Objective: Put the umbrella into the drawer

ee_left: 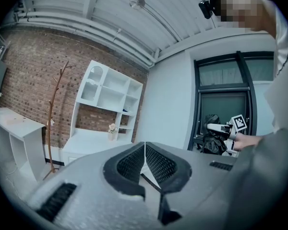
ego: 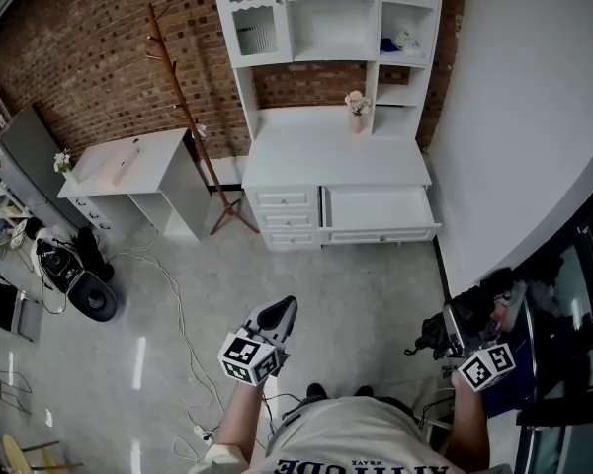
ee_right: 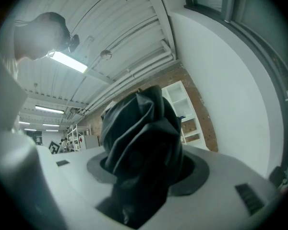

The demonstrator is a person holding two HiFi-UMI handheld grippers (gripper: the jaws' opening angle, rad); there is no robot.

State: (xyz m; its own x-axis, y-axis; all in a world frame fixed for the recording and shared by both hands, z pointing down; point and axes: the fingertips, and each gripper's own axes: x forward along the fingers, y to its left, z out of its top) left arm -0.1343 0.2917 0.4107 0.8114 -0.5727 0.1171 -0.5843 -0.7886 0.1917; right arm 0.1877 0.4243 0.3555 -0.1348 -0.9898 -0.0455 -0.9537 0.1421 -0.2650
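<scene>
Right gripper point(ego: 463, 326) clamps the folded black umbrella point(ego: 433, 337) at the head view's lower right, beside a dark window frame. It is well apart from the open drawer point(ego: 376, 209) on the right side of the white cabinet point(ego: 331, 156), which stands against the brick wall point(ego: 89, 57). A coat stand point(ego: 190, 117) and a white table point(ego: 128, 161) stand left of the cabinet on the grey floor point(ego: 356, 284). Left gripper point(ego: 283, 310) reaches forward toward the cabinet. In the left gripper view its jaws meet with nothing between them. In the right gripper view the umbrella's crumpled fabric fills the gap between the jaws, which point about level under ceiling lights.
</scene>
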